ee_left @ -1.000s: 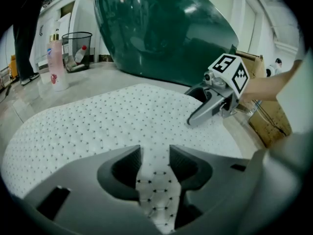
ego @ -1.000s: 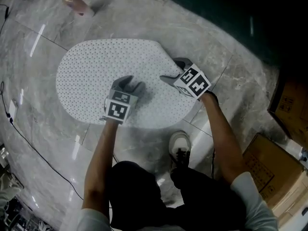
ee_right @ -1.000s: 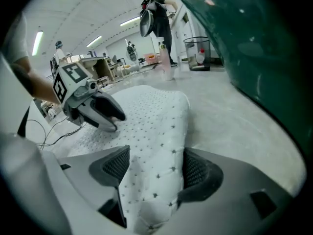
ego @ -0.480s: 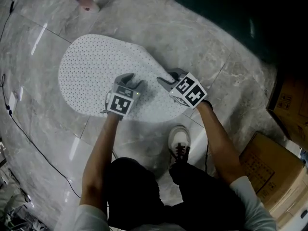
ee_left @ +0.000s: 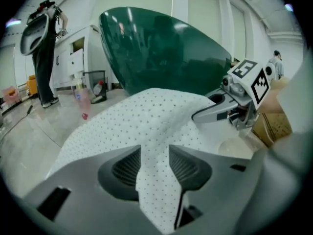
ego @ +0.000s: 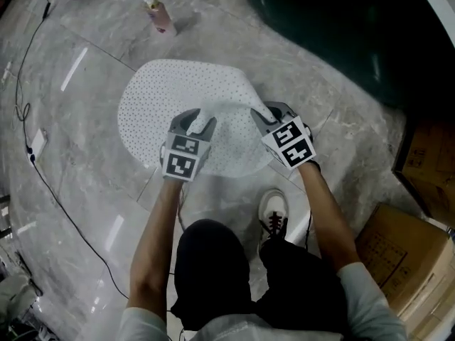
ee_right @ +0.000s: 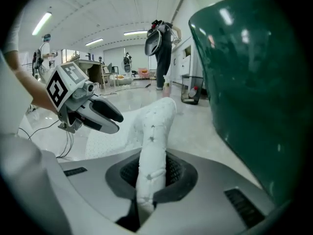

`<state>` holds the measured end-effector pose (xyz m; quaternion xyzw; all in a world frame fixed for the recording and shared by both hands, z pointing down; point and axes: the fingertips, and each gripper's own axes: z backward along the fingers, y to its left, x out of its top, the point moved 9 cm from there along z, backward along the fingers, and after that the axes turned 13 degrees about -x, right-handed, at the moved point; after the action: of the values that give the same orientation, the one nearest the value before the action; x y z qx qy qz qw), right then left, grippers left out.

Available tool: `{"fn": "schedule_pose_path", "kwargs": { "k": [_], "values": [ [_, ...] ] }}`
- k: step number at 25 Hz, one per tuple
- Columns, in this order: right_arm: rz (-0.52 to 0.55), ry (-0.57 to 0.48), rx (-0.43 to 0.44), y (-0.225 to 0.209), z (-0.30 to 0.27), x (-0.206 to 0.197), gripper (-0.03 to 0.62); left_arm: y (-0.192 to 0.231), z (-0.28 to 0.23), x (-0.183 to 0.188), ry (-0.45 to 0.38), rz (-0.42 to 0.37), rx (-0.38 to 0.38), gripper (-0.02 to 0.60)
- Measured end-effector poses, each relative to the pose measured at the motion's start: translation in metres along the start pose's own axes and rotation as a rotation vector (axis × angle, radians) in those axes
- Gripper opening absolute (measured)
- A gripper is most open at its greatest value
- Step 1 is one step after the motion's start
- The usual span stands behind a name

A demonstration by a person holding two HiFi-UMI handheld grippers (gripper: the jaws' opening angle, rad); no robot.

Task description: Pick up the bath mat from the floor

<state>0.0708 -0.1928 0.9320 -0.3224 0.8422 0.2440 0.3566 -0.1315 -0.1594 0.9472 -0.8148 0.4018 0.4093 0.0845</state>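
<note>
The grey marble floor (ego: 85,84) is filling most of the head view, with a dark green tub (ego: 341,34) curving along its far side. The bath mat (ego: 185,98), a white oval dotted with small holes, is lying mostly flat on the tiles beside the tub. Its near edge is rising off the floor where the two tongs are meeting it.

The mat is draping and creasing rather than holding its shape, so it is probably soft, floppy and fairly light. It is likely sagging wherever it is not supported. Two grips set apart along one edge are suiting it well, since the rest should hang free below.

The left gripper (ego: 197,123) is pinching a tented fold of mat between its ribbed pads, jaws standing fairly wide round the thick bunch. The right gripper (ego: 269,112) is closing its jaws on the rolled-over rim of the mat. In its own view that rim is running up between the pads as a narrow tube.

The rolled rim looks smooth and may be slippery, so a deep bite matters there.

A small pink bottle (ego: 160,13) is standing well beyond the mat.
</note>
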Motion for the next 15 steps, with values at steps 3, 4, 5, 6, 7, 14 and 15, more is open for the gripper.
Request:
{"fn": "schedule_pose_path", "kwargs": {
  "k": [3, 4, 5, 6, 7, 14, 15],
  "values": [
    [0.014, -0.074, -0.074, -0.003, 0.027, 0.045, 0.035, 0.003, 0.033, 0.024, -0.052, -0.008, 0.034, 0.183],
    [0.019, -0.097, -0.1, -0.006, 0.038, 0.059, 0.035, 0.003, 0.043, 0.032, -0.065, -0.007, 0.044, 0.183],
    [0.03, -0.117, -0.131, -0.01, 0.049, 0.073, 0.035, 0.002, 0.055, 0.04, -0.077, -0.003, 0.055, 0.183],
    [0.051, -0.134, -0.166, -0.015, 0.061, 0.086, 0.035, 0.001, 0.067, 0.049, -0.09, 0.005, 0.07, 0.183],
    [0.084, -0.149, -0.205, -0.019, 0.074, 0.1, 0.035, 0.001, 0.08, 0.058, -0.106, 0.017, 0.088, 0.181],
    [0.215, -0.217, -0.423, -0.047, 0.18, 0.197, 0.035, -0.024, 0.186, 0.157, -0.197, 0.121, 0.176, 0.163],
    [0.197, -0.222, -0.425, -0.052, 0.197, 0.212, 0.035, -0.029, 0.202, 0.175, -0.194, 0.124, 0.175, 0.163]
  ]
}}
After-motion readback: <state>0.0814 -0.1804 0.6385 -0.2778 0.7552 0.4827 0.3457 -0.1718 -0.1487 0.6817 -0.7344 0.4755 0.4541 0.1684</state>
